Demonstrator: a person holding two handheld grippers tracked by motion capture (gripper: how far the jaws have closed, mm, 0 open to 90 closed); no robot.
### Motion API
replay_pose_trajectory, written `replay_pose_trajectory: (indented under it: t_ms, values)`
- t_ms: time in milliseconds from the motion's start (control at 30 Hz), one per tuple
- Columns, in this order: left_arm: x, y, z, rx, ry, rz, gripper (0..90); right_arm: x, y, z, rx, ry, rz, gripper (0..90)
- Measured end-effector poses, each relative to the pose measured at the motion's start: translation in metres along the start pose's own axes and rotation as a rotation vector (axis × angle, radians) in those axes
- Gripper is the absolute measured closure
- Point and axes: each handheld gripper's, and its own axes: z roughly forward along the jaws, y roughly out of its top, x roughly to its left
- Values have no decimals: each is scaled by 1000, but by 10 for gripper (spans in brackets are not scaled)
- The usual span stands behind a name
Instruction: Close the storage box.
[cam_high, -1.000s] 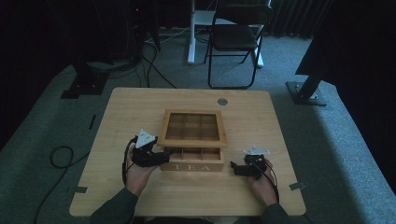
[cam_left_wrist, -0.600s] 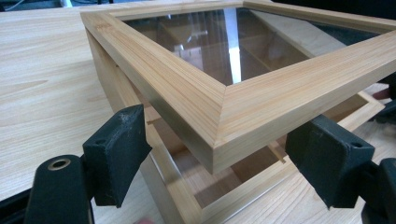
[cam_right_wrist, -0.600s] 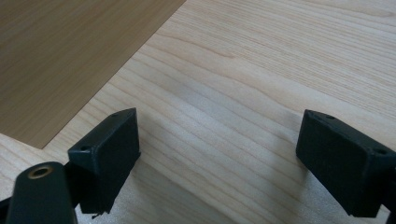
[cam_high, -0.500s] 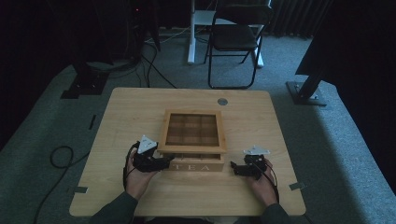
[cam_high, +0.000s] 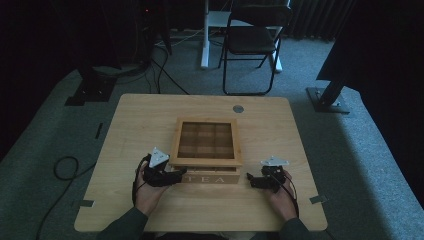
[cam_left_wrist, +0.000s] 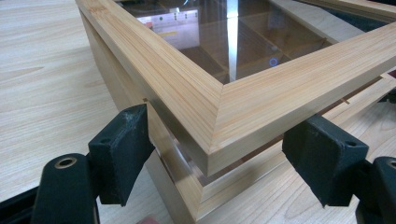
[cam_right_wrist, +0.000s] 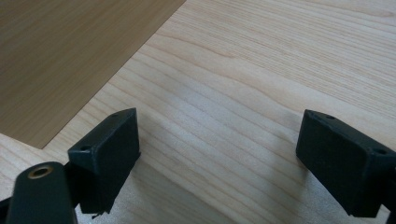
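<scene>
Wooden table (cam_high: 150, 120): tea box (cam_high: 206, 150) corner between left fingers (cam_left_wrist: 123, 154), closing.

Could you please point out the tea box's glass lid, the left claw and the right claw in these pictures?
glass lid (cam_left_wrist: 261, 100), left gripper view, wooden frame near its corner.
left claw (cam_high: 181, 173), high view, between its fingertips at the box's front-left corner.
right claw (cam_high: 250, 177), high view, between its fingertips.

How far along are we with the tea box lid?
Done: the left hand-held gripper is at the front left corner of the tea box, its jaws either side of the glass-paned lid, which sits slightly raised, a gap beneath. In hand: the jaws have just been closing, not yet pressing. The right hand-held gripper waits open beside the box. Left: gripping and moving the lid.
</scene>
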Motion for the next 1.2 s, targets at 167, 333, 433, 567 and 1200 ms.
replay_pose_trajectory:
  t_ms: [167, 333, 433, 567, 1200]
  values:
    - [0, -4, 0, 14, -6, -3, 244, 0, 0, 0, 0, 0, 0, 131]
    - [-1, -8, 2, 43, -14, 6, 244, 0, 0, 0, 0, 0, 0, 131]
    - [-1, -10, 4, 59, -16, 12, 243, 0, 0, 0, 0, 0, 0, 131]
    - [0, -12, 4, 72, -22, 11, 240, 0, 0, 0, 0, 0, 0, 131]
    - [6, -15, -4, 35, -43, -54, 247, 0, 0, 0, 0, 0, 1, 131]
